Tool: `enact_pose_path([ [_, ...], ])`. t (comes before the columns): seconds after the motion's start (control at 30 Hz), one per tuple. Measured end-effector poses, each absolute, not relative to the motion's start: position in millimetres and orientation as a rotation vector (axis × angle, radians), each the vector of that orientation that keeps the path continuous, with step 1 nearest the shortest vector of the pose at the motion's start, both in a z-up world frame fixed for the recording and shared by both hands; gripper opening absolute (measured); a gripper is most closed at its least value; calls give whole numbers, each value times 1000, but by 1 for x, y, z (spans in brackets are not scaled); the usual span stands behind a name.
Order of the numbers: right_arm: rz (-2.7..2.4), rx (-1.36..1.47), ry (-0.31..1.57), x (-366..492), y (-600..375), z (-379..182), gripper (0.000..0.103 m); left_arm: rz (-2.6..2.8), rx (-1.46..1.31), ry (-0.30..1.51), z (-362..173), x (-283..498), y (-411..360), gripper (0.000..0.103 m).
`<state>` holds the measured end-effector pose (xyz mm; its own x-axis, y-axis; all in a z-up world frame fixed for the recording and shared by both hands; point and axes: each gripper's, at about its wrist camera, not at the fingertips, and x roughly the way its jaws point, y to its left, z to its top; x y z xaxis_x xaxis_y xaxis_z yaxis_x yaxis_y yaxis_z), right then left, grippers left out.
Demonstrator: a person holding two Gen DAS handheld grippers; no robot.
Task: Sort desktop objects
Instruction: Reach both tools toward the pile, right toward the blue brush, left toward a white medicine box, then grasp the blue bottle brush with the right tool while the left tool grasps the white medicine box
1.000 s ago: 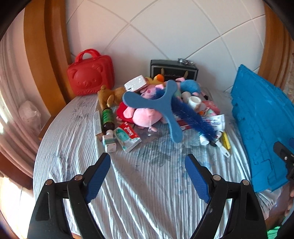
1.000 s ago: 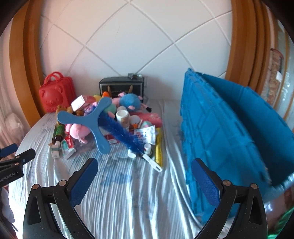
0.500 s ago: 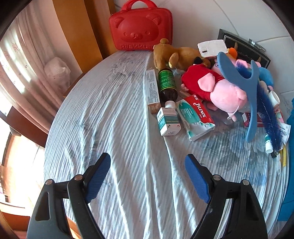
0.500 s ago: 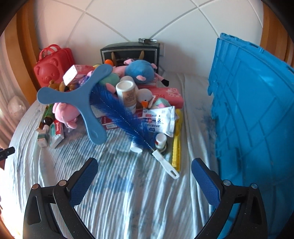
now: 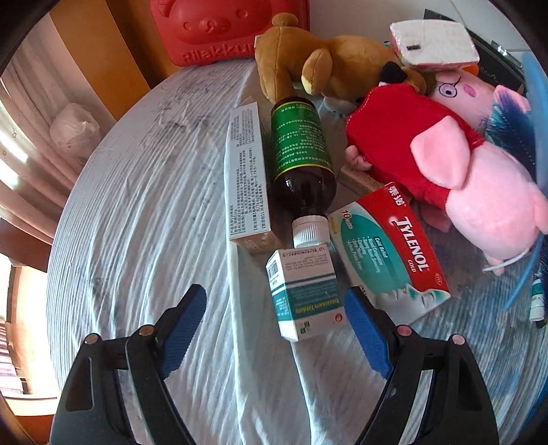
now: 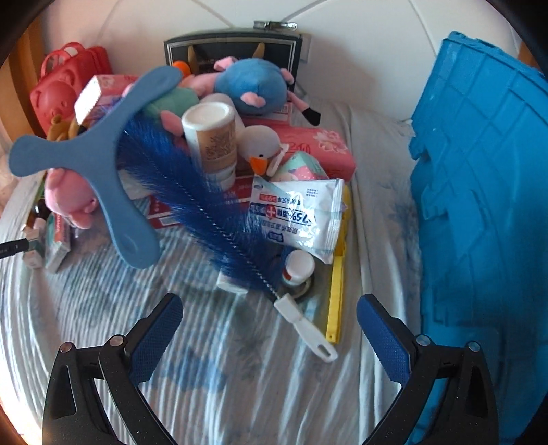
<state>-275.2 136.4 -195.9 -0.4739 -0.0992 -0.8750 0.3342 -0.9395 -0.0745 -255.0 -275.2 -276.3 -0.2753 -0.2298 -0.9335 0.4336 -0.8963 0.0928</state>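
Desktop objects are lying in a heap on the striped cloth (image 5: 144, 212) of a round table, and both grippers are hanging over its near edge with their jaws standing wide apart and gripping nothing. In the left wrist view, a small green-and-white box (image 5: 304, 294) is sitting just ahead of the left gripper (image 5: 274, 308), at about 12 o'clock from the gap and closer to the right-hand pad; no pad is touching it. Touching its far end is the white cap of a dark bottle (image 5: 301, 154) with a green label, lying on its side. A long white carton (image 5: 248, 178) is lying at 11 o'clock beside the bottle, a Tylenol box (image 5: 387, 250) at 1 o'clock, and beyond them a brown plush (image 5: 328, 61) and a pink pig plush (image 5: 472, 171) in red. A red case (image 5: 226, 30) is standing at the back. In the right wrist view, a blue bottle brush (image 6: 205, 198) is lying slantwise with its white handle reaching toward the right gripper (image 6: 270, 325) at 12 o'clock, apart from both pads. A blue three-armed toy (image 6: 99, 154) is resting at 10 o'clock, a wipes packet (image 6: 298, 212) at 12 o'clock, and a blue crate (image 6: 486, 205) is standing at 2 o'clock.
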Motion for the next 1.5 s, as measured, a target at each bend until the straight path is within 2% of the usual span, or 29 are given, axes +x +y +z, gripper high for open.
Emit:
enact_pose_path([
  [0.1,-2456,1476,354,-294,131,-214,103,-2224,1583,263,-290,-264,-274,84],
  [0.23,-2432,1506,363,-313,124,-236,103,-2195,1592,156,-309,-267,-269,85],
  [0.43,-2377,1564,356,-334,115,-258,103,-2266,1522,324,-311,-255,-282,85],
  [0.53,-2376,1573,364,-338,112,-262,101,-2300,1505,311,-311,-251,-279,85],
  [0.73,-2392,1555,427,-337,109,-259,84,-2300,1492,292,-309,-250,-269,85],
  [0.8,-2405,1538,454,-337,109,-257,69,-2297,1490,329,-310,-249,-271,84],
  [0.87,-2416,1516,476,-338,110,-255,57,-2315,1491,360,-309,-246,-270,71],
  [0.93,-2419,1508,475,-338,113,-253,49,-2317,1499,336,-306,-245,-268,60],
  [0.97,-2426,1500,473,-338,115,-251,41,-2316,1504,318,-304,-243,-264,55],
  [1.0,-2430,1497,464,-336,117,-248,34,-2313,1510,302,-302,-241,-260,44],
  [1.03,-2429,1493,440,-335,121,-244,33,-2305,1516,290,-301,-238,-258,38],
  [1.3,-2337,1501,245,-298,129,-234,24,-2338,1388,315,-257,-192,-257,37],
  [1.5,-2352,1439,197,-256,119,-202,22,-2412,1315,305,-227,-168,-257,37],
])
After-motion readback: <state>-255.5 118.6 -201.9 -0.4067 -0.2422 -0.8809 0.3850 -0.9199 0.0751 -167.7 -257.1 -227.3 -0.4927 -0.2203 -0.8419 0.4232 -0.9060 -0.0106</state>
